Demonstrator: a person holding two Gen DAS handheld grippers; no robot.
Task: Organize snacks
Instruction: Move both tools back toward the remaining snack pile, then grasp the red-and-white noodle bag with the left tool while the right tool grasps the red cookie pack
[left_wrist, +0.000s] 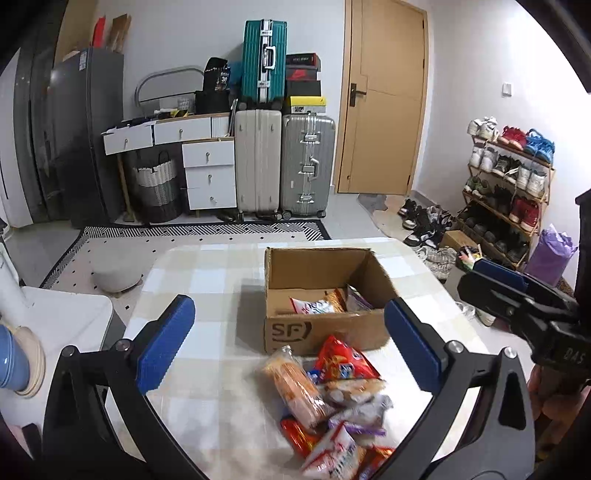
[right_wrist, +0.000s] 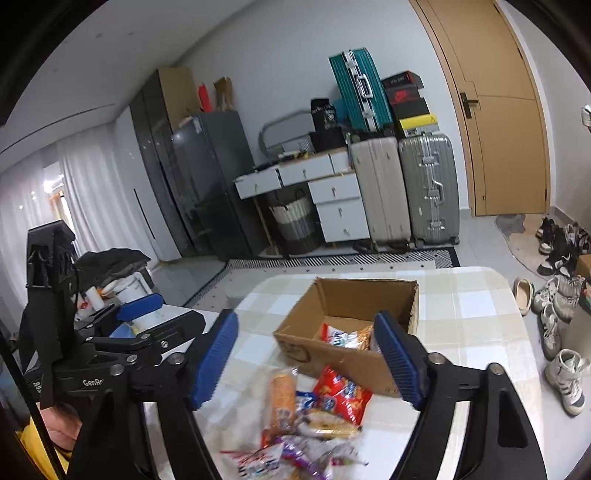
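An open cardboard box (left_wrist: 321, 332) (right_wrist: 332, 354) stands on the checked tablecloth (left_wrist: 207, 280). A few snack packets (left_wrist: 325, 302) (right_wrist: 347, 336) lie inside it. A loose pile of snack packets (left_wrist: 332, 398) (right_wrist: 314, 413) sits on the table in front of the box, with a red bag and an orange roll on top. My left gripper (left_wrist: 288, 302) hovers above the pile, open, its blue pads empty. My right gripper (right_wrist: 306, 316) is open too, above the pile and short of the box, holding nothing. Each gripper shows at the edge of the other's view.
A grey stool (left_wrist: 114, 277) stands on the floor left of the table. A blue cup (left_wrist: 11, 362) sits on a white surface at the far left. A shoe rack (left_wrist: 509, 184) and loose shoes (right_wrist: 561, 332) fill the right side. Suitcases (left_wrist: 284, 166) line the back wall.
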